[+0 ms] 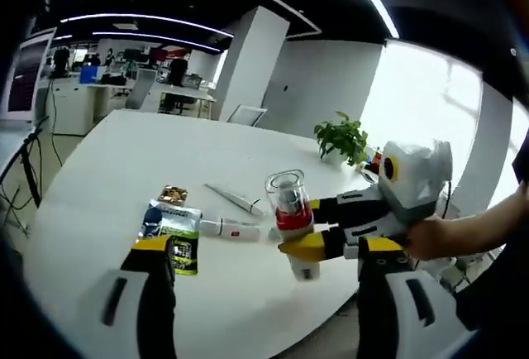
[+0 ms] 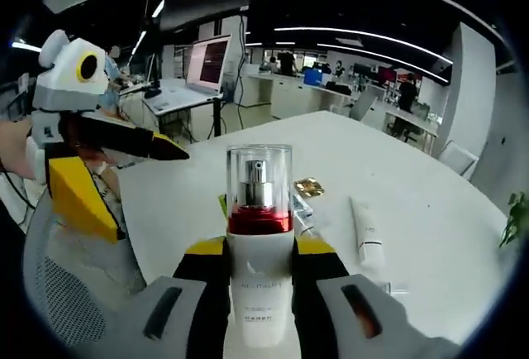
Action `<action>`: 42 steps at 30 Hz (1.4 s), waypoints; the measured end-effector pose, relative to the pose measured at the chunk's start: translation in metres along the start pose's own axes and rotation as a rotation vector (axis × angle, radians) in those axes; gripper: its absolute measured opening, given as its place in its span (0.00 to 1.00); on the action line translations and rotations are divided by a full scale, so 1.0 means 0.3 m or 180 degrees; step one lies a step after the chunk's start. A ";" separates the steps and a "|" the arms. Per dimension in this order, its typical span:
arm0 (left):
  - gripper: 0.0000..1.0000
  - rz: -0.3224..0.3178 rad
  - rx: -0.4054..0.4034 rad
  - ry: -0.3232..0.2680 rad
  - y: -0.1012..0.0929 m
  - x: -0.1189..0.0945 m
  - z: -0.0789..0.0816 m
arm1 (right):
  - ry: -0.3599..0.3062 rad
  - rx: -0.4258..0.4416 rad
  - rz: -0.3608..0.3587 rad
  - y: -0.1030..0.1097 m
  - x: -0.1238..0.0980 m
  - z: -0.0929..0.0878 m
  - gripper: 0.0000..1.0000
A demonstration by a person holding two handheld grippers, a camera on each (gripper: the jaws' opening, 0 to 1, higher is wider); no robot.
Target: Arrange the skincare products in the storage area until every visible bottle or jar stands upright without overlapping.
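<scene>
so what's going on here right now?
A person is working two handheld grippers over a white table. The right gripper is shut on a white pump bottle with a red collar and clear cap, held upright above the table. The left gripper is open and holds nothing. A white tube, a green sachet and a small gold packet lie flat on the table.

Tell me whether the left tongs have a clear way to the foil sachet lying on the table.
Probably yes. The left tongs stand open, and the foil sachet lies flat on the white table just ahead of them. The right tongs, holding the pump bottle, sit off to the side.
</scene>
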State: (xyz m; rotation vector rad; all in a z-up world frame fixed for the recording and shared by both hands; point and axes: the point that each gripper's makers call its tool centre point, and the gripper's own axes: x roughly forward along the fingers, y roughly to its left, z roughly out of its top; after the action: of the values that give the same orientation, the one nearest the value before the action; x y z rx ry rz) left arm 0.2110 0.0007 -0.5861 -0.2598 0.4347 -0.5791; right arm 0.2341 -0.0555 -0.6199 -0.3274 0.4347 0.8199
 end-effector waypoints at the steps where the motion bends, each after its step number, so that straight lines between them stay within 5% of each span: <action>1: 0.83 -0.0054 -0.0084 -0.0031 -0.020 0.013 0.008 | -0.0021 0.0008 -0.0010 0.003 -0.007 0.001 0.27; 15: 0.64 -0.0392 -0.0173 -0.0068 -0.175 0.095 0.018 | -0.0238 0.0165 -0.0141 0.064 -0.096 0.036 0.27; 34: 0.41 -0.0658 -0.0368 -0.0011 -0.240 0.101 0.013 | -0.0288 0.0089 -0.0102 0.090 -0.104 0.053 0.27; 42: 0.37 -0.0593 -0.0186 -0.0026 -0.246 0.115 0.022 | -0.0309 0.0276 -0.0145 0.076 -0.120 0.048 0.27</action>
State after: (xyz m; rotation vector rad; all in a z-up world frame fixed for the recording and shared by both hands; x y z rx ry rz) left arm 0.2053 -0.0782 -0.5652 -0.3610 0.4226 -0.7479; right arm 0.1985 -0.0570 -0.5925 -0.2154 0.3695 0.7667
